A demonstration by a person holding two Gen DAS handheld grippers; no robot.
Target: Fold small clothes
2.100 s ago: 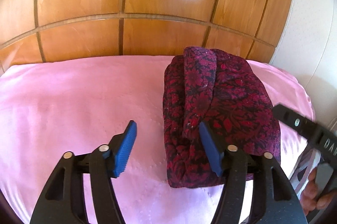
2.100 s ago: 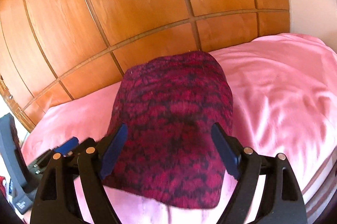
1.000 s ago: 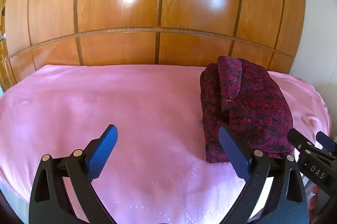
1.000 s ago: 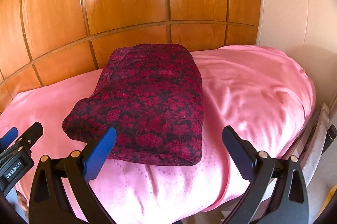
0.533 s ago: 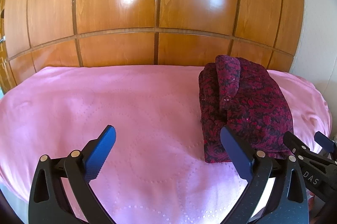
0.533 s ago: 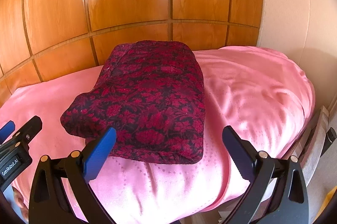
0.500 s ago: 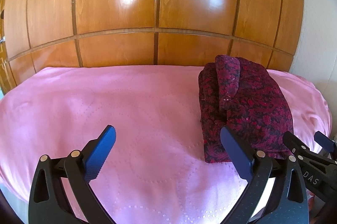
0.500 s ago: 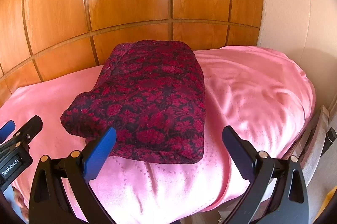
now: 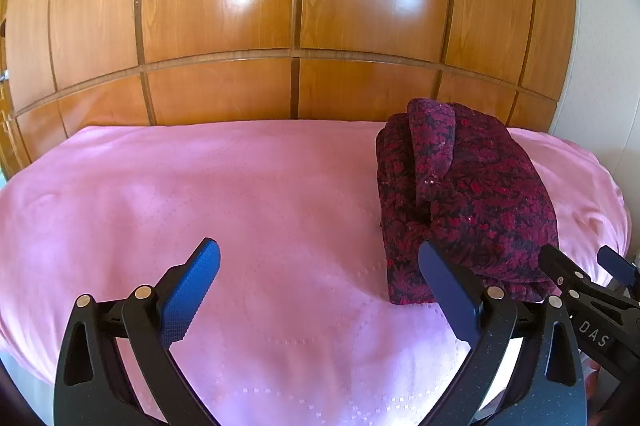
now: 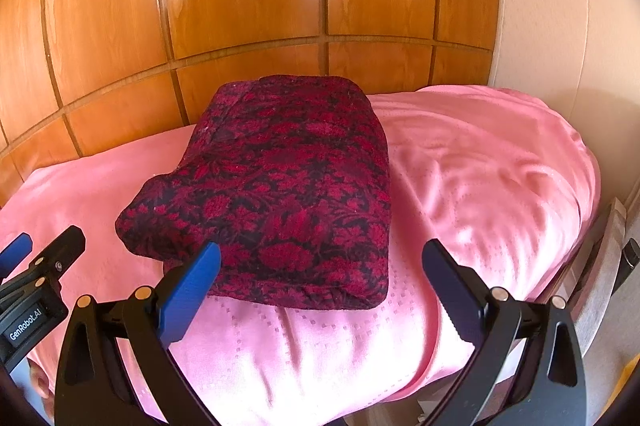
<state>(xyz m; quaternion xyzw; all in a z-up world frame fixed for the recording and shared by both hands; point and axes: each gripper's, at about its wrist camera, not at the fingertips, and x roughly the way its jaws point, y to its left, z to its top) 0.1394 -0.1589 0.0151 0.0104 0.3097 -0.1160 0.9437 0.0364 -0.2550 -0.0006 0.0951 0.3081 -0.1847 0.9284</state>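
Observation:
A dark red floral garment [image 9: 472, 202] lies folded in a thick bundle on the pink sheet [image 9: 240, 206], at the right side of the bed. It fills the middle of the right wrist view [image 10: 288, 194]. My left gripper [image 9: 320, 286] is open and empty, near the front edge, with the bundle beside its right finger. My right gripper [image 10: 320, 286] is open and empty, just short of the bundle's near edge. Each gripper shows at the edge of the other's view.
A wooden panelled wall [image 9: 300, 6] stands right behind the bed. A pale wall [image 10: 560, 6] lies to the right. The bed's right edge [image 10: 588, 226] drops to a frame and floor. The sheet left of the bundle is flat.
Both grippers opened wide and drew back from the bundle over the past two seconds. In the last half second almost nothing moved.

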